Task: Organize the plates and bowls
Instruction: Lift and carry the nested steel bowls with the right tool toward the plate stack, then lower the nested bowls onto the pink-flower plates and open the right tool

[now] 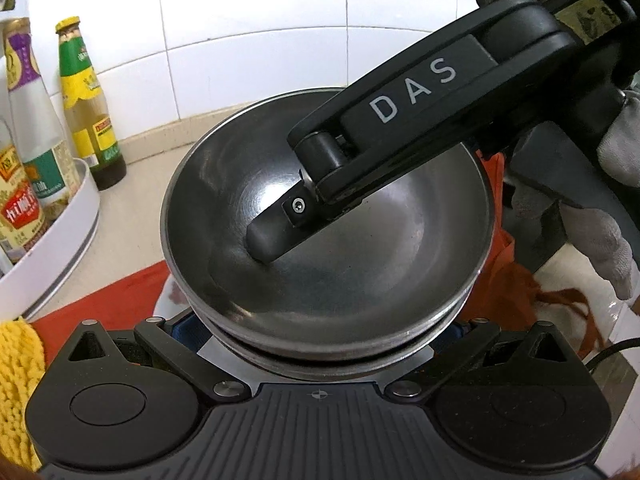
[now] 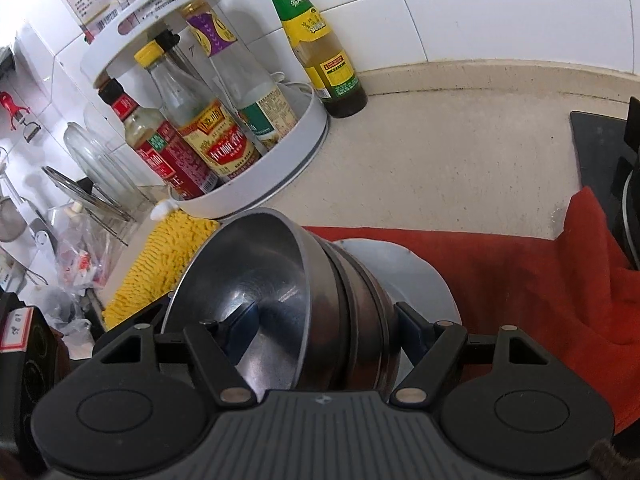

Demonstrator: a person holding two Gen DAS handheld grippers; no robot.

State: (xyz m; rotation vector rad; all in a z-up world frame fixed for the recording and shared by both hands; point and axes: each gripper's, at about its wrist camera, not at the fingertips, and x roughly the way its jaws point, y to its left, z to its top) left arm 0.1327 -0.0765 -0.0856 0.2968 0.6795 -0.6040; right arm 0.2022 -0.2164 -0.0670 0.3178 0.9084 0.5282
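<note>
We begin with the beige worktop (image 2: 440, 152), tiled wall behind it, and the red cloth (image 2: 520, 280) spread over its near part. On that cloth we make out a pale plate (image 2: 408, 272), and over it hangs the stack of steel bowls (image 2: 320, 300), nested and tilted on its side. Our right gripper (image 2: 316, 336) has its jaws partly open, clamped across the stack, one finger inside the top bowl and one against the outer wall. We judge the bowls already gathered and the stack close to being set down on the plate; the placing itself is left. To the left stand the white bottle rack (image 2: 280, 168), a yellow cloth (image 2: 160, 264) and a loose sauce bottle (image 2: 316, 48). The left gripper (image 1: 320, 344) sits under the stack's near rim; the bowls hide its fingers, so we cannot tell its jaws' state, nor whether the stack touches the plate.
</note>
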